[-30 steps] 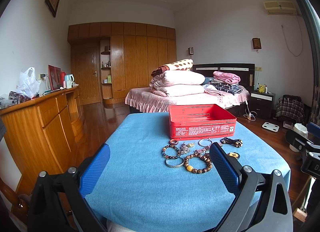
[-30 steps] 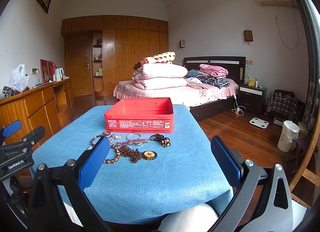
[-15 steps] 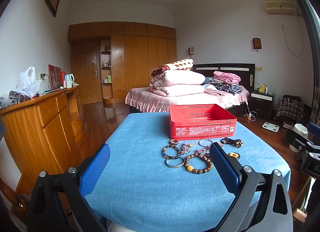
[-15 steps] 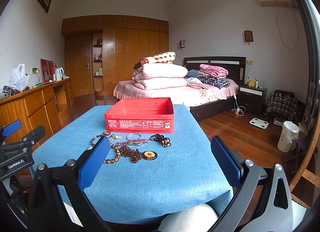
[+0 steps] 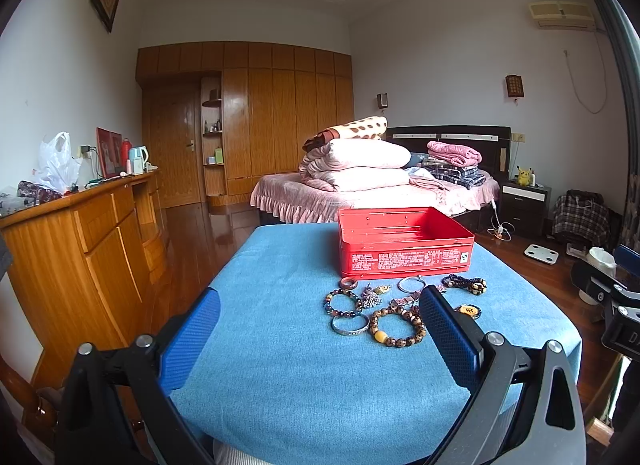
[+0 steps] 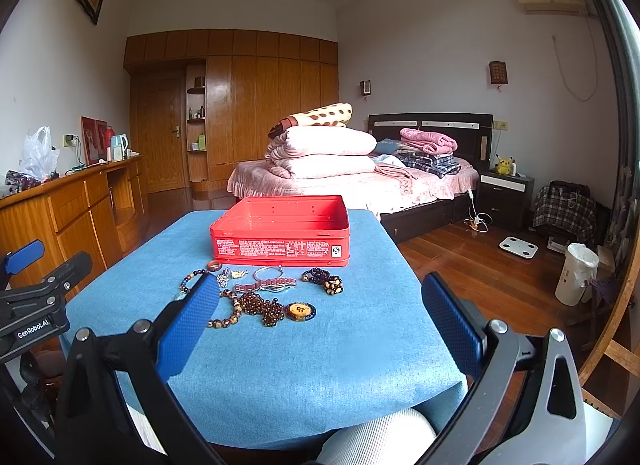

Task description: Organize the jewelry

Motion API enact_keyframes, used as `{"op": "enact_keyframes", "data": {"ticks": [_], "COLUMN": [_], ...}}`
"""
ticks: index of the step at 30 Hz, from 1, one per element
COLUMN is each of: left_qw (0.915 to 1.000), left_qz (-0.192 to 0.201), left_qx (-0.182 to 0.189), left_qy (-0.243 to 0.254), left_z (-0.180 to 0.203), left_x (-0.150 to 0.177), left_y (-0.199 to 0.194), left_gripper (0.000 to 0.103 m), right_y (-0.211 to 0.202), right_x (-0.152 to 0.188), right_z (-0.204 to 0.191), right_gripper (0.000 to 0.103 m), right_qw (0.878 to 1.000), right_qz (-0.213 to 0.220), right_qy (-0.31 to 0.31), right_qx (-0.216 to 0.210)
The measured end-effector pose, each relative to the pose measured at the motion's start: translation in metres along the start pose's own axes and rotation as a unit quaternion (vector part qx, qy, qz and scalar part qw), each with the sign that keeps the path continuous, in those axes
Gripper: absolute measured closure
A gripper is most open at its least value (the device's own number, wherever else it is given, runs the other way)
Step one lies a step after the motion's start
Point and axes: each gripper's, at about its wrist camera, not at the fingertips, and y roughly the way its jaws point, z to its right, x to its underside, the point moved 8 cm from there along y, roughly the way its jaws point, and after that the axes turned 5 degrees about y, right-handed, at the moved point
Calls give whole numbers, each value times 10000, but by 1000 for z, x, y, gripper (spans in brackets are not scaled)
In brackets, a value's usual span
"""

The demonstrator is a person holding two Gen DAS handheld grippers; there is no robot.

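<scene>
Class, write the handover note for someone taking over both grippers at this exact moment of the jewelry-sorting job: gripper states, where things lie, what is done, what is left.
Left gripper: open, empty, held above the near part of the blue tabletop.
Right gripper: open, empty, likewise held back from the pile.
Red tin: open, at the far middle of the table; what shows of its inside is empty.
Jewelry: all loose on the cloth in front of the tin, including the large wooden bead bracelet, silver bangle, dark bead necklace with round pendant and small brown ring.
Done: nothing in the tin yet.
Left: every piece remains to be organized, presumably into the tin.
</scene>
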Motion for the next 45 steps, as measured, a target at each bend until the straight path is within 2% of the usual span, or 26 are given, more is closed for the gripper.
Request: {"op": "enact_keyframes", "data": {"ticks": [7, 13, 27, 32, 38, 45], "left_qw": [10000, 9996, 9928, 9867, 9745, 9589], "left_qz": [-37, -268, -1191, -1598, -2192, -2752], "left_qx": [-5, 20, 83, 282, 474, 684], "left_qy": [-6, -26, -58, -101, -92, -127], "left_z": [-1, -2, -11, -9, -5, -5], "left_x": [3, 14, 35, 43, 50, 54], "left_y": [2, 19, 101, 134, 179, 219], "left_gripper": [6, 6, 6, 6, 6, 6], "right_y": [3, 15, 93, 125, 163, 207], "right_x": [-2, 3, 22, 27, 31, 32], "right_z": [-2, -6, 3, 6, 17, 22], "right_gripper": [5, 5, 5, 5, 5, 5], "right_qw": [10000, 9999, 9944, 9894, 9789, 9674], "right_qz": [-7, -137, -1053, -1446, -2022, -2523], "right_qy": [0, -9, -67, -18, 183, 216], "right_qx": [11, 39, 79, 111, 223, -22]}}
